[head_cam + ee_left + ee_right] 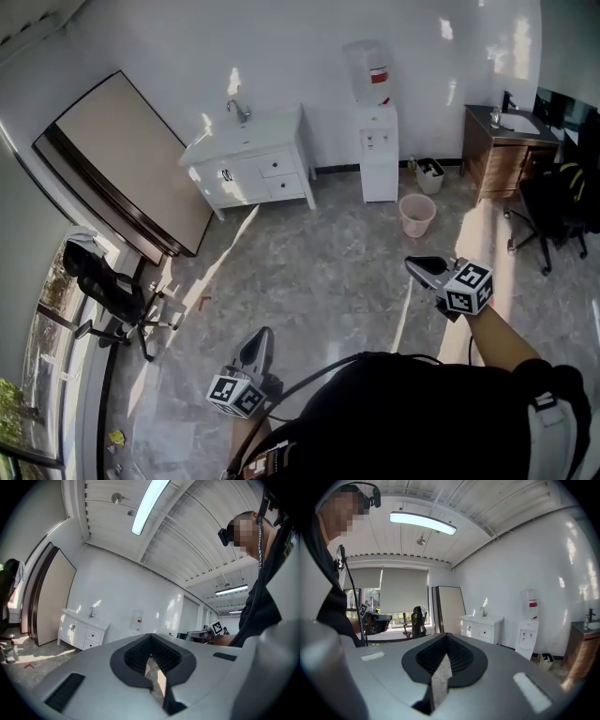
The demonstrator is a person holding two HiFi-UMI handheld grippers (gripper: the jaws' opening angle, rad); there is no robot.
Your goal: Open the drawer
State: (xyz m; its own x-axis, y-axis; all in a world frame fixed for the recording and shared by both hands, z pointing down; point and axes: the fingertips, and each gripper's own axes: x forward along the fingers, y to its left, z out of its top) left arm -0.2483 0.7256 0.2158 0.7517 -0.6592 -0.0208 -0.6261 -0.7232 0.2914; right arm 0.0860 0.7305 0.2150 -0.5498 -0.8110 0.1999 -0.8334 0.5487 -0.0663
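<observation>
We stand out on the grey marbled floor (319, 272), well apart from the target. The white sink-topped vanity cabinet (246, 174) sits against the far wall. Its two small drawers are stacked at its right end, upper drawer (277, 165) over lower drawer (284, 187), both closed, with the cabinet doors (225, 176) just to their left.

Our left gripper (262, 335) has its jaws pressed together with nothing between them. Our right gripper (416, 267) is likewise closed and empty.

Risks, as we judge them:
- If we arrive with the jaws closed, they would butt the drawer's pull instead of straddling it. The pull is too small to make out from here.
- We could catch a door instead of a drawer, since they sit close together.
- A skewed pull could bind the drawer.
- We could mistake the dark wooden sink cabinet (495, 157) by the right wall for the goal.
- The round pink plastic bucket (417, 214) stands near the right gripper's line, so we might knock it.
</observation>
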